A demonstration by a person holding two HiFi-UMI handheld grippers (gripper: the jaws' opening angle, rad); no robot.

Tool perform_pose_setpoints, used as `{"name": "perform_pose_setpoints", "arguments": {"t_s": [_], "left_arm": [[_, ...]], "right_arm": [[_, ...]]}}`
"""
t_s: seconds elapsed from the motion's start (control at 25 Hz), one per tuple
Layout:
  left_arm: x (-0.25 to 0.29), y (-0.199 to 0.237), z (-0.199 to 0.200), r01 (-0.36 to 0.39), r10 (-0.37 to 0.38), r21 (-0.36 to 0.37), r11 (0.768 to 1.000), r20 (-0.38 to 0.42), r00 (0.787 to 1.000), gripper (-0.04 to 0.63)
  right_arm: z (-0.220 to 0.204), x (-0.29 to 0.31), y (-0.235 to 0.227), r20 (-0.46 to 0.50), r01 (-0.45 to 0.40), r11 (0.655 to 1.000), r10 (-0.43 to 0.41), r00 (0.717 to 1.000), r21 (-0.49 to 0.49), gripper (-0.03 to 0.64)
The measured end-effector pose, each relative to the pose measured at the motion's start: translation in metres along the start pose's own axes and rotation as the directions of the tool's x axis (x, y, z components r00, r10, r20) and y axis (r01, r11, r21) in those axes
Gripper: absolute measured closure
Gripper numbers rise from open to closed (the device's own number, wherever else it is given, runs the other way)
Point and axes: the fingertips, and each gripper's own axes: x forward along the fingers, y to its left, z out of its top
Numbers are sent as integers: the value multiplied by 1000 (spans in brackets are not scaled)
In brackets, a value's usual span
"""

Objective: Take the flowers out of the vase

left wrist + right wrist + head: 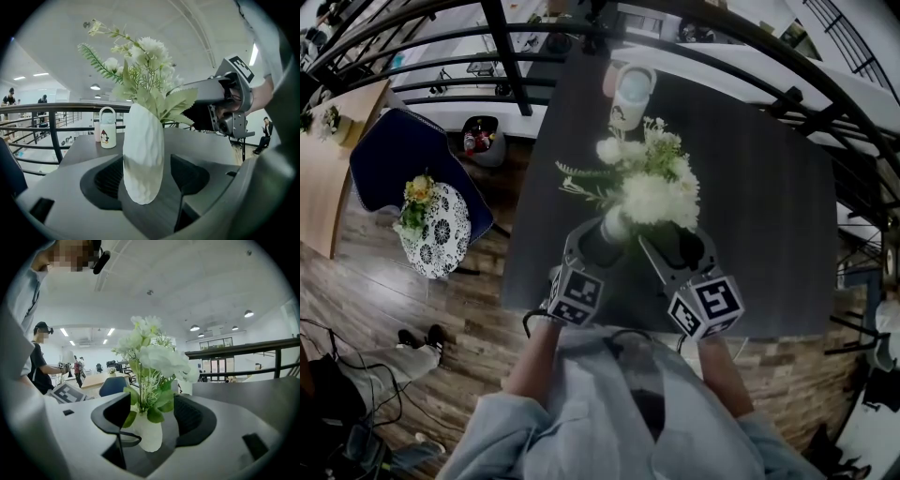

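A white faceted vase (614, 225) stands on the dark grey table (769, 216) with a bunch of white flowers (652, 183) and green leaves in it. My left gripper (600, 246) is shut on the vase (143, 159), which sits deep between its pads. My right gripper (680, 246) stands open just right of the vase. In the right gripper view the stems and leaves (150, 399) rise between its wide jaws (150, 416), and neither pad touches them. The blooms (159, 357) stand above the jaws.
A white bottle with a penguin print (631, 94) stands at the table's far edge, by a black railing (506, 56). Down on the lower floor at left are a blue chair (403, 155) and a small round table with flowers (436, 230). People stand far off.
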Motion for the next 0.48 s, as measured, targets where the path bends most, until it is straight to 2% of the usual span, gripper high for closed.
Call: {"name": "perform_pose_setpoints", "arguments": {"t_s": [0.36, 0.48], "left_arm": [[1, 0, 0, -2, 3, 15, 1000, -9, 1000, 302], [0, 0, 0, -5, 5, 23, 1000, -12, 1000, 312]], "right_arm": [[6, 23, -2, 14, -22, 1000, 22, 1000, 16, 337], [7, 22, -7, 30, 14, 1000, -14, 999, 14, 424]]}}
